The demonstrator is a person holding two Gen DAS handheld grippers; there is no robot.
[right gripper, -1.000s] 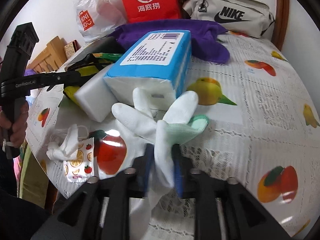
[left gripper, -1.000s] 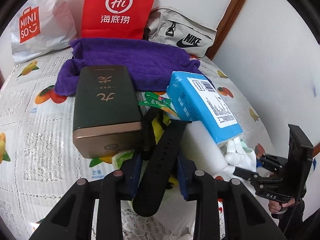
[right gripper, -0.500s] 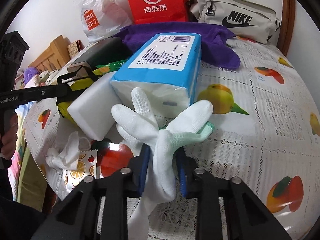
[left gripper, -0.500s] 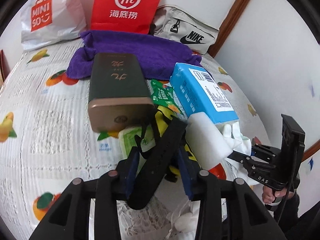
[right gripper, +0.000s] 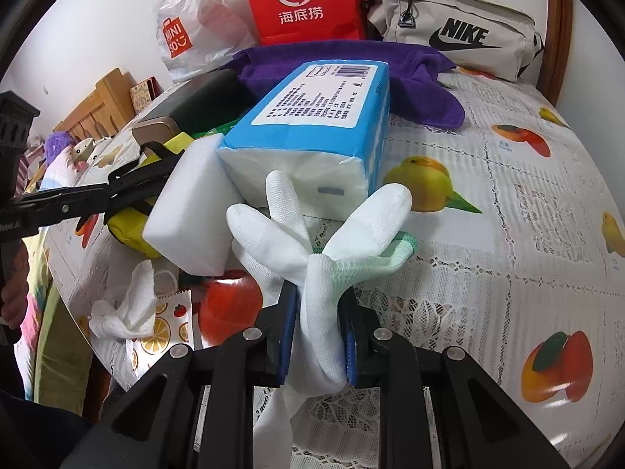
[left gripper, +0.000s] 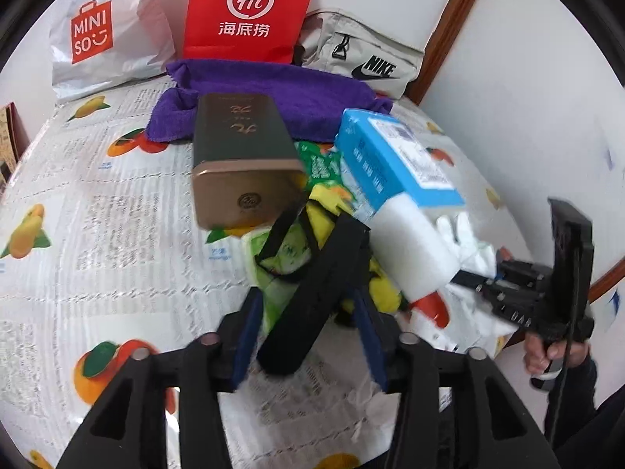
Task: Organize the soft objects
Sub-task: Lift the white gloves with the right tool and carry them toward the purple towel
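Note:
My right gripper [right gripper: 317, 328] is shut on a white knit glove [right gripper: 312, 250] with a pale green cuff, holding it just above the table in front of a blue tissue pack [right gripper: 312, 125]. My left gripper [left gripper: 308, 312] is shut on a black strap [left gripper: 312, 293] joined to a yellow pouch [left gripper: 383, 285]. A white sponge block [left gripper: 414, 246] lies beside the tissue pack [left gripper: 394, 160]. The left gripper shows at the left of the right wrist view [right gripper: 109, 191].
A dark tin box [left gripper: 242, 156] lies on a purple towel [left gripper: 281, 90]. Behind stand a red Hi bag [left gripper: 250, 8], a Miniso bag [left gripper: 97, 39] and a Nike pouch [left gripper: 363, 58]. A crumpled tissue [right gripper: 125, 308] and snack packet [right gripper: 164, 328] lie near the table edge.
My left gripper has pulled back and leftward with the strap, dragging the yellow pouch along. My right gripper has lifted the glove slightly and moved closer to the tissue pack.

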